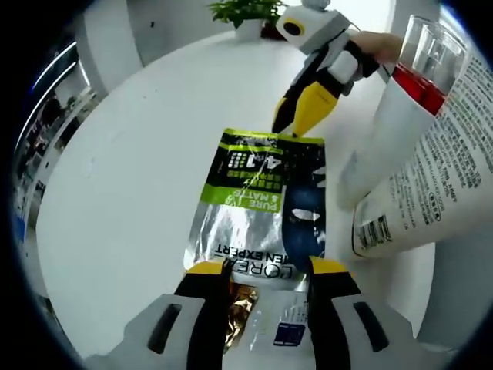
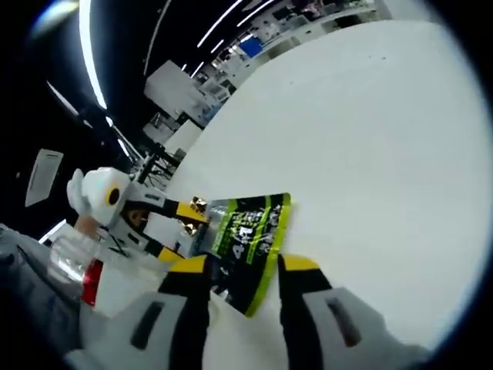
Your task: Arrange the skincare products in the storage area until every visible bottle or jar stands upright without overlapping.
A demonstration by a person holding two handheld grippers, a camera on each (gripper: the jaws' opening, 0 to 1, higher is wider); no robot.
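Observation:
A flat silver, green and black L'Oreal packet (image 1: pixel 258 204) stretches between both grippers above the white table. My left gripper (image 1: pixel 269 270) is shut on its near end, where gold foil shows. The right gripper (image 1: pixel 298 123) comes in from the top and pinches the packet's far green edge. In the right gripper view the same packet (image 2: pixel 248 239) runs between my right gripper's (image 2: pixel 246 266) jaws, and the left gripper (image 2: pixel 185 210) holds its far end. A big white tube (image 1: pixel 420 177) with a clear red cap leans close on the right; this tube (image 2: pixel 92 281) also appears low on the left.
The round white table (image 1: pixel 139 169) stretches wide and bare to the left and beyond the packet. A potted green plant (image 1: pixel 248 11) stands at its far edge. A hand (image 1: pixel 379 46) holds the right gripper. Desks and ceiling lights (image 2: pixel 192 85) lie beyond the table.

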